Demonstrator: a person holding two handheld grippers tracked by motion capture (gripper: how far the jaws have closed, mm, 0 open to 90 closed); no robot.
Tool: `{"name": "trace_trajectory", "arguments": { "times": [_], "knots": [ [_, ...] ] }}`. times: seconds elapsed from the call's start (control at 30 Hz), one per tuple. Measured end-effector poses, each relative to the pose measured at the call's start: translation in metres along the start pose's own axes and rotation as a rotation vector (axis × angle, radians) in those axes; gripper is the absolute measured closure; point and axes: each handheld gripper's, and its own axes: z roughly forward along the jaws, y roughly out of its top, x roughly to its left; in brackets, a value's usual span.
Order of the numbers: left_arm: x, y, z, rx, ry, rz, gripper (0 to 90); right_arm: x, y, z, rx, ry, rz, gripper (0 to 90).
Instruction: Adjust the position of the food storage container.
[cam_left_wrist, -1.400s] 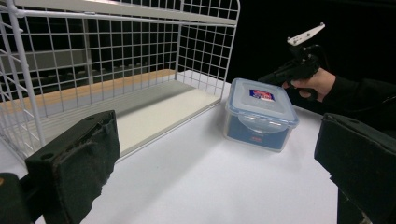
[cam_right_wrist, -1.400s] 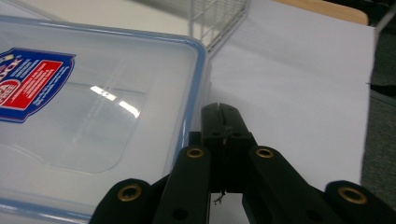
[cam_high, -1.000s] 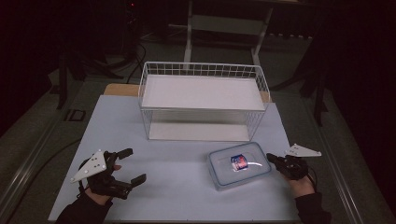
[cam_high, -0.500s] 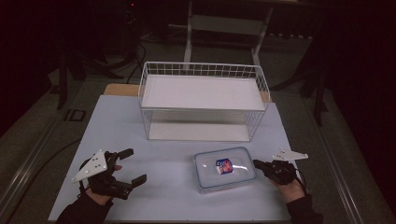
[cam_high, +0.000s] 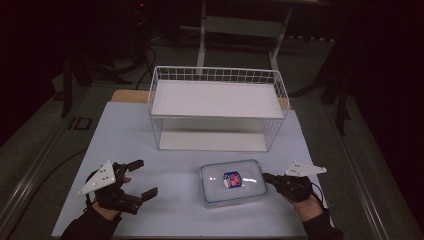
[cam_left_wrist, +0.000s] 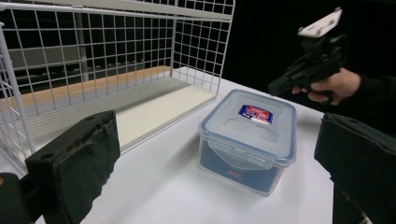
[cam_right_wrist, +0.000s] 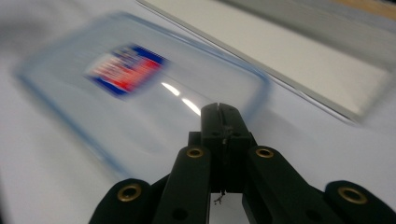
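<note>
Bottom left of the high view, the left gripper (cam_high: 134, 185) waits, fingers spread. Lower middle, the right gripper (cam_high: 265, 176), fingers pressed together, nudges the lidded container (cam_high: 233, 182) across the desk (cam_high: 125, 130); the wire basket (cam_high: 218, 107) beyond appears unreached.

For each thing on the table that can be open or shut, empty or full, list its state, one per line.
Plastic container: lid on, lying flat on the table.
Wire basket: upright, nothing in it.
Left gripper: open, empty.
Right gripper: shut, tip at the container's right edge.
</note>
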Motion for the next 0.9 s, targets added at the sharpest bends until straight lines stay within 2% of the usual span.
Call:
{"name": "trace_trajectory", "arguments": {
  "times": [0.17, 0.2, 0.23, 0.3, 0.33, 0.4, 0.43, 0.67, 0.8, 0.9],
  "knots": [
    [0.0, 0.0, 0.0, 0.0, -0.001, 0.001, 0.3, 0.031, 0.007, 0.0, -0.024, 0.143, -0.014, 90.0],
    [0.0, 0.0, 0.0, 0.0, -0.001, 0.001, 0.3, 0.038, 0.007, 0.002, -0.017, 0.164, -0.021, 90.0],
    [0.0, 0.0, 0.0, 0.0, -0.001, 0.0, 0.3, 0.038, 0.007, 0.002, -0.017, 0.164, -0.021, 90.0],
    [0.0, 0.0, 0.0, 0.0, -0.001, 0.0, 0.3, 0.059, 0.002, 0.017, 0.021, 0.238, -0.043, 90.0],
    [0.0, 0.0, 0.0, 0.0, -0.001, 0.002, 0.3, 0.064, 0.001, 0.022, 0.036, 0.255, -0.052, 90.0],
    [0.0, 0.0, 0.0, 0.001, -0.001, 0.004, 0.3, 0.064, 0.001, 0.022, 0.036, 0.255, -0.052, 90.0],
    [0.0, 0.0, 0.0, 0.002, -0.001, 0.005, 0.3, 0.077, 0.0, 0.036, 0.075, 0.296, -0.087, 90.0],
    [0.0, 0.0, 0.001, 0.005, -0.003, 0.006, 0.3, 0.091, 0.004, 0.056, 0.108, 0.344, -0.149, 90.0],
    [0.0, 0.0, 0.0, 0.005, -0.004, 0.005, 0.3, 0.09, 0.008, 0.062, 0.106, 0.353, -0.157, 90.0],
    [0.0, 0.0, 0.001, 0.005, -0.004, 0.006, 0.3, 0.088, 0.011, 0.066, 0.104, 0.338, -0.162, 90.0]
  ]
}}
